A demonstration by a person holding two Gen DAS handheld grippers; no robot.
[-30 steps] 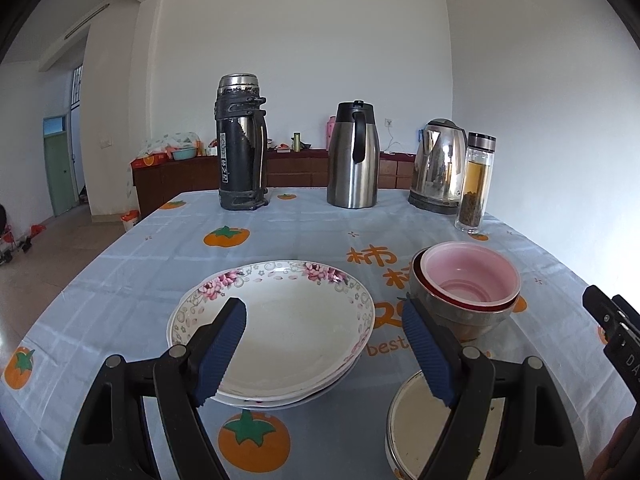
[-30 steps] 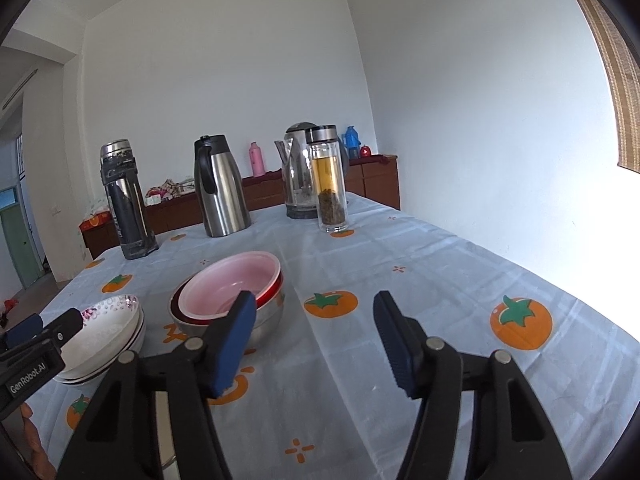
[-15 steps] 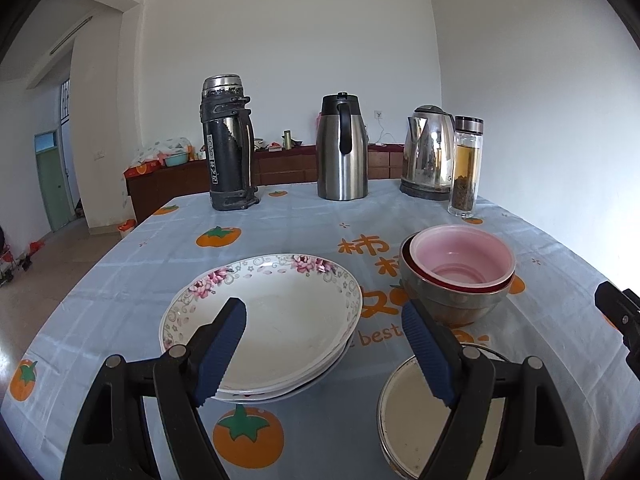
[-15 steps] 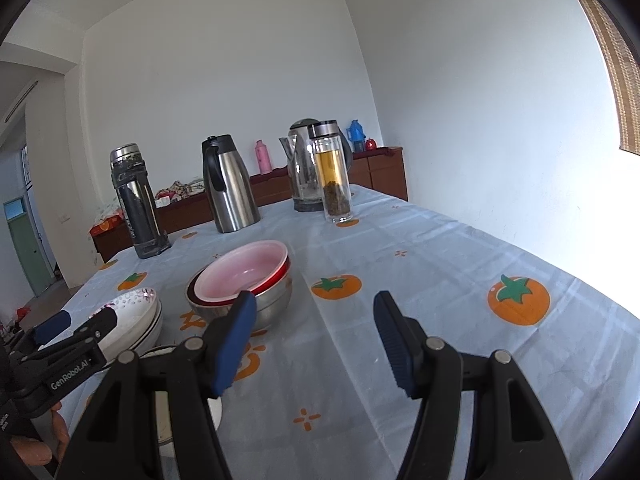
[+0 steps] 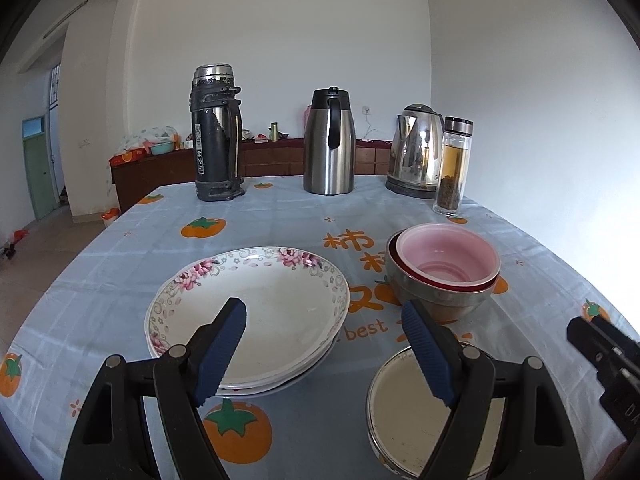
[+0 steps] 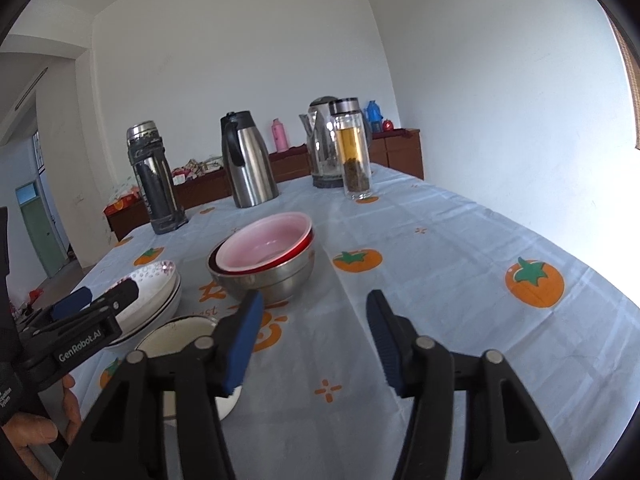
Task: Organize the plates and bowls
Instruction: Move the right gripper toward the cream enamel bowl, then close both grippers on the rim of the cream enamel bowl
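Both grippers hover above the near edge of the table [image 5: 280, 208], each with jaws spread wide and nothing between them. The left gripper [image 5: 324, 348] hangs over the gap between the plates [image 5: 280, 300] at near left and an enamel dish [image 5: 404, 412] at near right. The plates, white with a pink flower rim, lie flat, stacked one on another, openings up. The dish also sits flat, opening up, partly hidden by the gripper's right finger. Just beyond the dish stand the bowls [image 5: 448, 264]: a pink one nested in a red one, nested in a steel one, all upright, apart from the plates. The right gripper [image 6: 316, 340] points over bare cloth to the right of the bowls. Along the far edge stand a black flask [image 5: 216, 136], a steel jug [image 5: 329, 142], a kettle [image 5: 416, 152] and a tea bottle [image 5: 454, 166], all upright.
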